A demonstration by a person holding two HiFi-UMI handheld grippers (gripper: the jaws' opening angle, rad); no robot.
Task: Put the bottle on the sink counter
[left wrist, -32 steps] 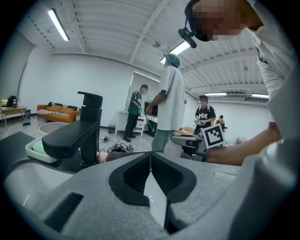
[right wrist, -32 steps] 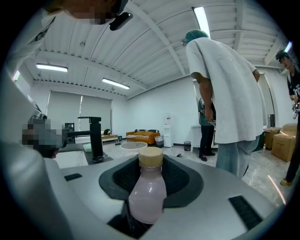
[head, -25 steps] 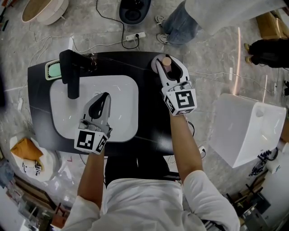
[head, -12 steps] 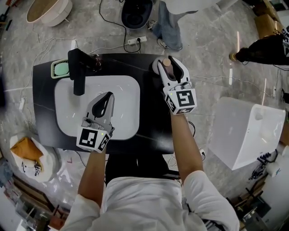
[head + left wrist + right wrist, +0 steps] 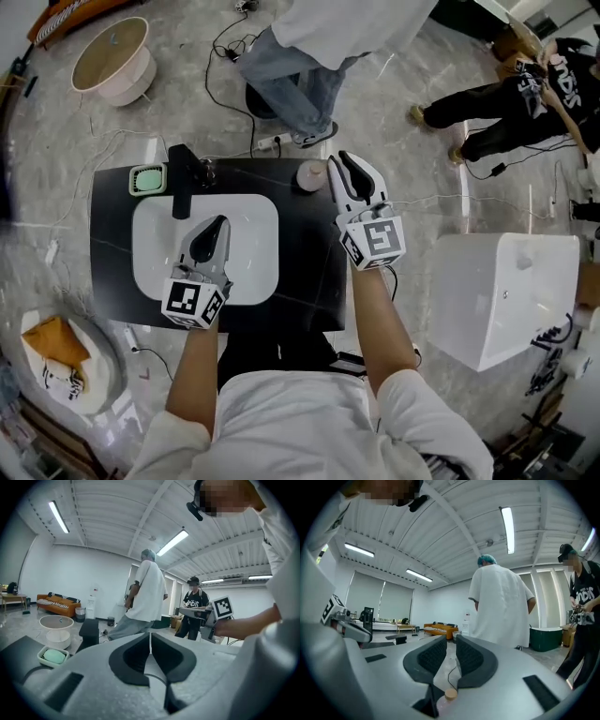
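Note:
The bottle [image 5: 310, 175], pale pink with a tan cap, stands upright on the back right part of the black sink counter [image 5: 305, 267]. My right gripper [image 5: 341, 163] hovers just right of it and above it. Its jaws have just been closing and hold nothing; a narrow gap still shows between them. In the right gripper view only the bottle's cap [image 5: 450, 694] shows, below the right gripper [image 5: 450, 641]. My left gripper [image 5: 218, 225] is shut and empty over the white basin [image 5: 255, 274]; in the left gripper view the left gripper [image 5: 150, 635] points out across the room.
A black faucet [image 5: 180, 184] and a green soap dish [image 5: 147, 178] sit at the counter's back left. A person in a white coat [image 5: 323, 47] stands just beyond the counter, another person [image 5: 506, 103] at far right. A white fixture [image 5: 506, 281] lies right; cables [image 5: 272, 142] cross the floor.
Both grippers have risen. The right gripper has lifted off the bottle, which stays standing on the counter, and its jaws have narrowed. The person in white has stepped closer.

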